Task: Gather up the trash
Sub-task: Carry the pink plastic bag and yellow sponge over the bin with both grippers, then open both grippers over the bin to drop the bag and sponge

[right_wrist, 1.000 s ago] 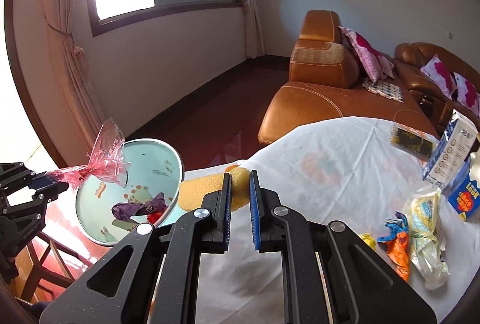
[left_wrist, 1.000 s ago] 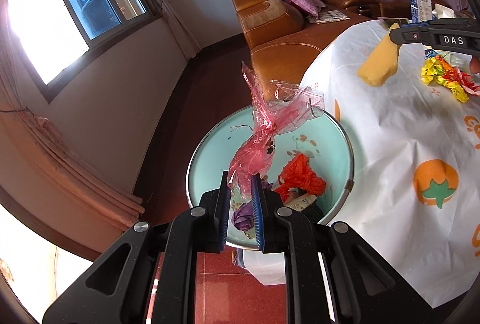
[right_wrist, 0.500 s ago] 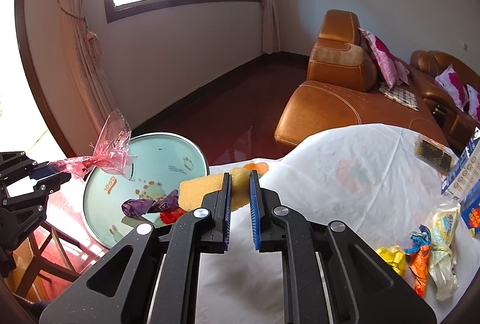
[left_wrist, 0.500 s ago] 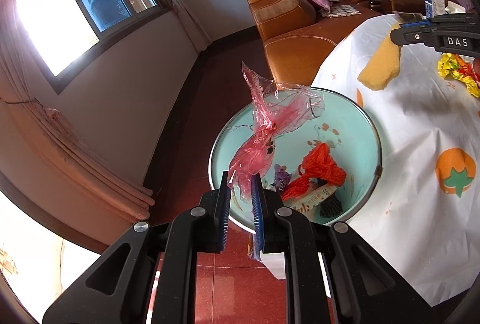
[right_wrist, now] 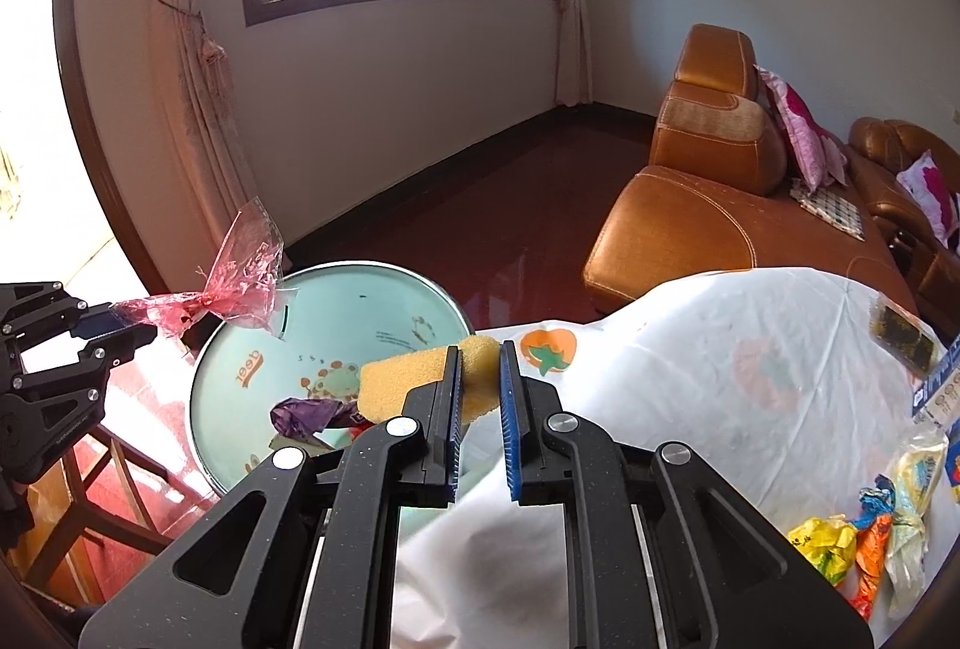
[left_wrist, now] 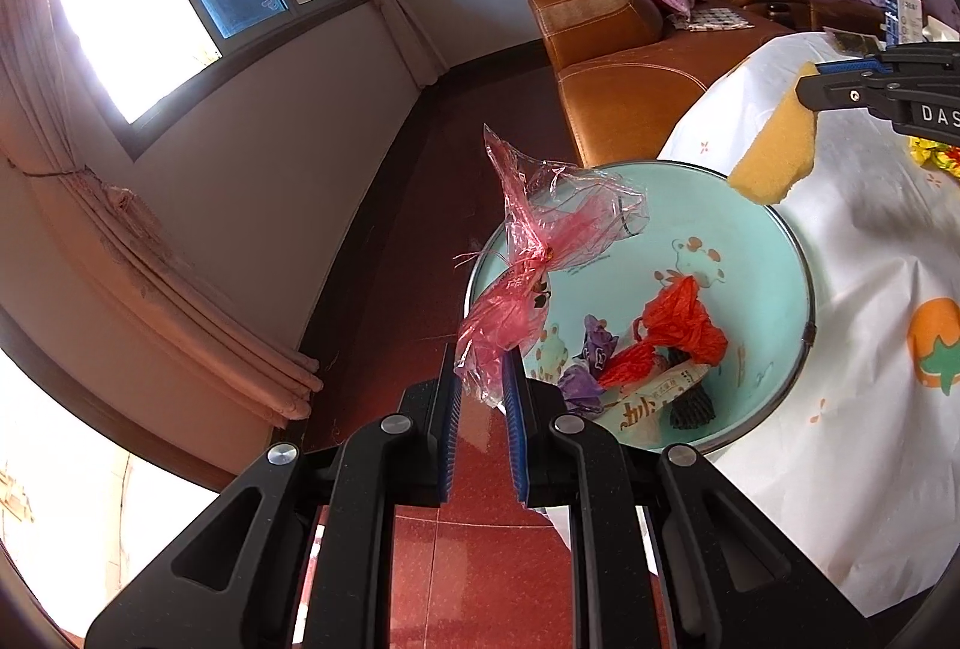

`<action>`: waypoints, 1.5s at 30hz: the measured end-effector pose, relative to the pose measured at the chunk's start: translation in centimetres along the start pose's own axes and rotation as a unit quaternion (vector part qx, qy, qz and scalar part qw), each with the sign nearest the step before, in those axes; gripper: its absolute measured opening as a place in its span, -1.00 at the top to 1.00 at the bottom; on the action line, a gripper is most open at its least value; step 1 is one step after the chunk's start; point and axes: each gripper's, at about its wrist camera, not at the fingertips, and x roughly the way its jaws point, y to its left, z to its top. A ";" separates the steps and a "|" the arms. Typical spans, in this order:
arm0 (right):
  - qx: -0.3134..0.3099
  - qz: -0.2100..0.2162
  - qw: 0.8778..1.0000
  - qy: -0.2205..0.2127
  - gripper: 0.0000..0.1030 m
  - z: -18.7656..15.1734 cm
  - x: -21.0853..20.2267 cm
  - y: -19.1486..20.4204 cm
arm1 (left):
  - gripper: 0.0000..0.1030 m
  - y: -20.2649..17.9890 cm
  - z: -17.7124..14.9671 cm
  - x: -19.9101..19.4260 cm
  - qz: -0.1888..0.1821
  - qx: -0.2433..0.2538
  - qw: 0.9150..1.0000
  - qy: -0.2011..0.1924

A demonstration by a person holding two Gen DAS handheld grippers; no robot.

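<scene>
Both hands have carried their loads toward the pale green basin [left_wrist: 780, 253], which now fills more of each view than a second ago; in the left wrist view the yellow sponge has come from over the cloth to hang at the basin's far rim.

At the left, the left gripper [left_wrist: 480, 379] is pinched narrow on the tail of a crumpled pink cellophane wrapper [left_wrist: 543, 253]. Its long axis runs up and away from the jaws, and it overhangs the basin's left rim with the bowl just to its right. The left hand looks nearer to a drop.

In the basin lie purple, orange and printed wrappers.

Further right, the right gripper [right_wrist: 480, 379] is clamped narrow on a yellow sponge [right_wrist: 396, 385], whose length sticks out leftward from the jaws toward the bowl. It sits above the basin's near rim where the white tablecloth [right_wrist: 720, 385] edge meets it.

More wrappers [right_wrist: 864, 535] wait at the cloth's right edge.
</scene>
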 end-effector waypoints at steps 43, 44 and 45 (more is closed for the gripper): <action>-0.007 0.030 0.999 0.014 0.24 -0.2 1.3 1.5 | 0.02 -0.2 0.4 -0.4 -0.003 -0.008 1.000 -0.010; -0.006 0.029 0.999 0.014 0.24 -0.2 1.3 1.5 | 0.01 -0.2 0.3 -0.4 -0.004 -0.008 1.000 -0.010; -0.004 0.029 0.999 0.014 0.24 -0.2 1.2 1.4 | 0.01 -0.3 0.3 -0.4 -0.004 -0.008 1.000 -0.010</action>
